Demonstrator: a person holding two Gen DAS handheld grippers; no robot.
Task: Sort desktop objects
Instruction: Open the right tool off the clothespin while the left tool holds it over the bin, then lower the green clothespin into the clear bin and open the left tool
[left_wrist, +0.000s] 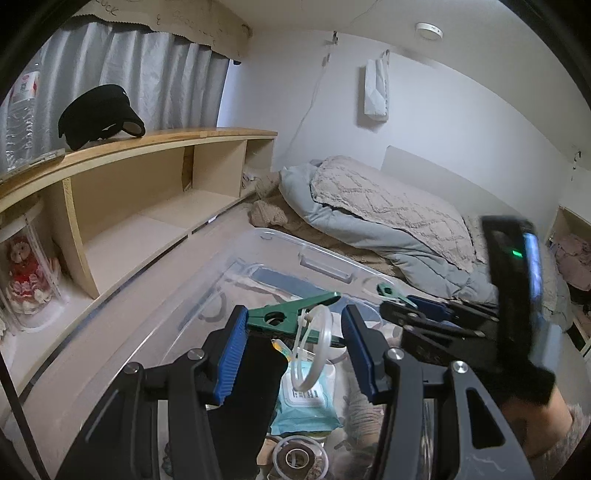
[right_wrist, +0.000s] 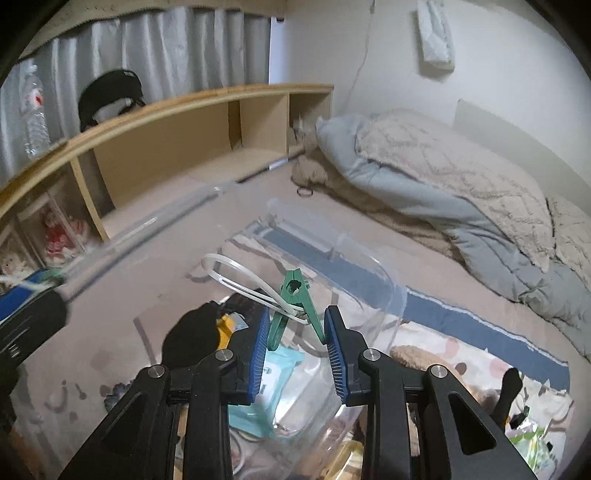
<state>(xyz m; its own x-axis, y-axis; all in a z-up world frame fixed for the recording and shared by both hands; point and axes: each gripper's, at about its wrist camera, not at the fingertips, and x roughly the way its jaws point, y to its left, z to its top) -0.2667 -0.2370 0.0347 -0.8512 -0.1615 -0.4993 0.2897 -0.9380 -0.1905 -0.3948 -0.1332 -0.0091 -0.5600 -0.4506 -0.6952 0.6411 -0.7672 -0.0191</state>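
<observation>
While I tilt both tools down over the clear bin (right_wrist: 391, 295), my right gripper (right_wrist: 295, 332) is clamped on a green clip (right_wrist: 291, 295) looped with a white ring (right_wrist: 236, 277). My left gripper (left_wrist: 293, 332), jaws parted, grips nothing I can make out.

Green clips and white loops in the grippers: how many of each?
Green clips: 2, one in the left gripper, one in the right gripper
White loops: 2, one on the left clip, one on the right clip
Total: 4
</observation>
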